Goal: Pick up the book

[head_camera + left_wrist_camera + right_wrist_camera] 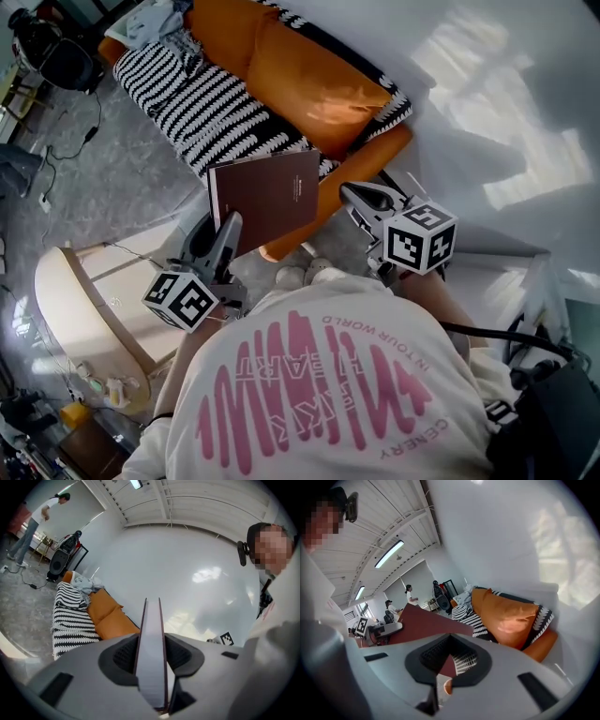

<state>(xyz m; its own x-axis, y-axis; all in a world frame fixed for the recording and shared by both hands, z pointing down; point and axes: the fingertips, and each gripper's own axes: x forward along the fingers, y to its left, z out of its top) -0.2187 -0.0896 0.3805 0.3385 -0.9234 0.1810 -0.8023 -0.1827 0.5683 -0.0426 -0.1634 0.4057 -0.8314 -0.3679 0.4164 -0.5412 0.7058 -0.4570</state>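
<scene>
A dark brown hardcover book (267,197) hangs in the air in front of the person, its cover facing up toward the head camera. My left gripper (225,234) is shut on the book's lower left corner. In the left gripper view the book (152,667) stands edge-on between the two jaws of the left gripper (152,639), pages pale and covers dark. My right gripper (354,195) floats just right of the book, apart from it, jaws together and holding nothing. In the right gripper view the book (422,623) lies to the left, beyond the shut right gripper (450,637).
An orange sofa (309,75) with a black-and-white striped blanket (202,94) stands right behind the book. A pale curved chair (84,309) is at the lower left. A white wall (487,112) runs on the right. A person (35,522) stands far off across the room.
</scene>
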